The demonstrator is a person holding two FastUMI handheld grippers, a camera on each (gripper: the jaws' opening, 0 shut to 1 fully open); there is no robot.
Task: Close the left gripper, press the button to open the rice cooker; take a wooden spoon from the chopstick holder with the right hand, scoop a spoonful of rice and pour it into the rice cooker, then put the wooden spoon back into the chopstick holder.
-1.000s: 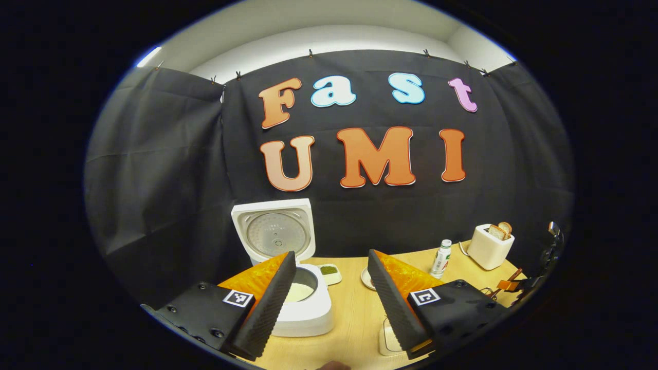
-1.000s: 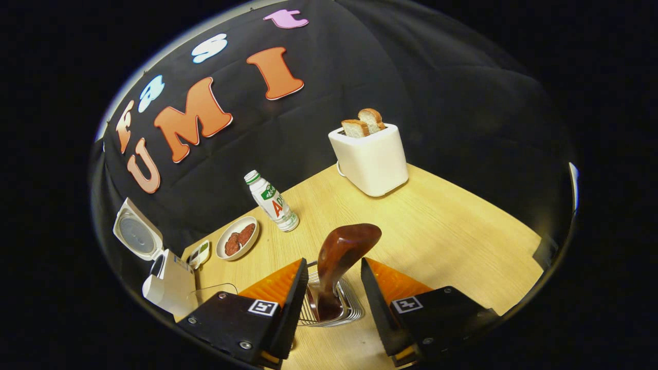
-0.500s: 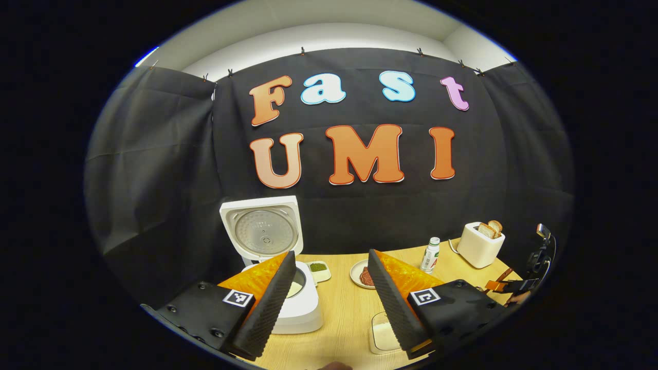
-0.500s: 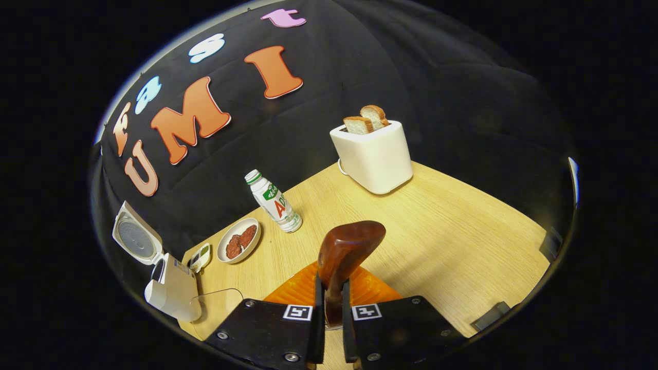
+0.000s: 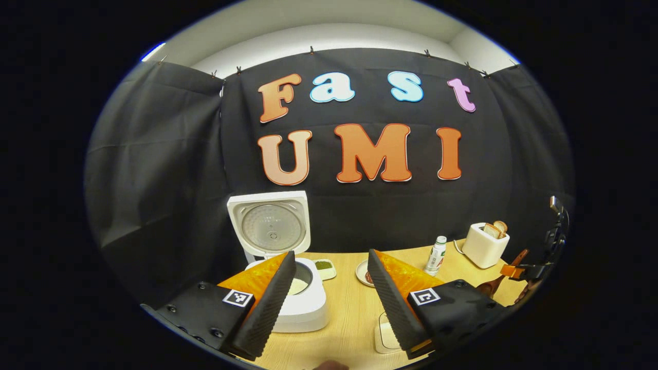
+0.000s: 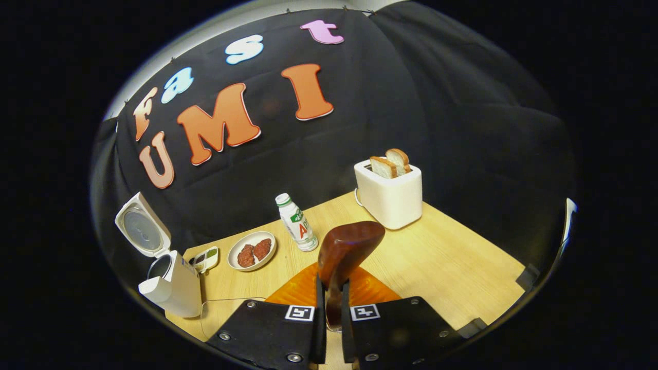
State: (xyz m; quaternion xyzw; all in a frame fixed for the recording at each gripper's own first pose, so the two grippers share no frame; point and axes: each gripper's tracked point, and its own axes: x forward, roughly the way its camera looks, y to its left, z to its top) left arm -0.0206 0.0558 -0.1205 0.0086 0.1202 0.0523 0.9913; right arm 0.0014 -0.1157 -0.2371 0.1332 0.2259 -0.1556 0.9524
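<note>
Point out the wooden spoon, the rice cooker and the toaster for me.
wooden spoon (image 6: 349, 245): right gripper view, on its bowl above the shut claw.
rice cooker (image 5: 306, 307): left gripper view, on the white front of its body.
toaster (image 6: 391, 201): right gripper view, on its front wall.

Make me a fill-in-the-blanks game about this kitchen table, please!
1. The rice cooker has its lid standing ____.
2. The right gripper is shut on the wooden ____.
3. Two slices of ____ stick up out of the toaster.
4. The left gripper has its fingers ____ and holds nothing.

Missing words: open; spoon; bread; apart
</note>
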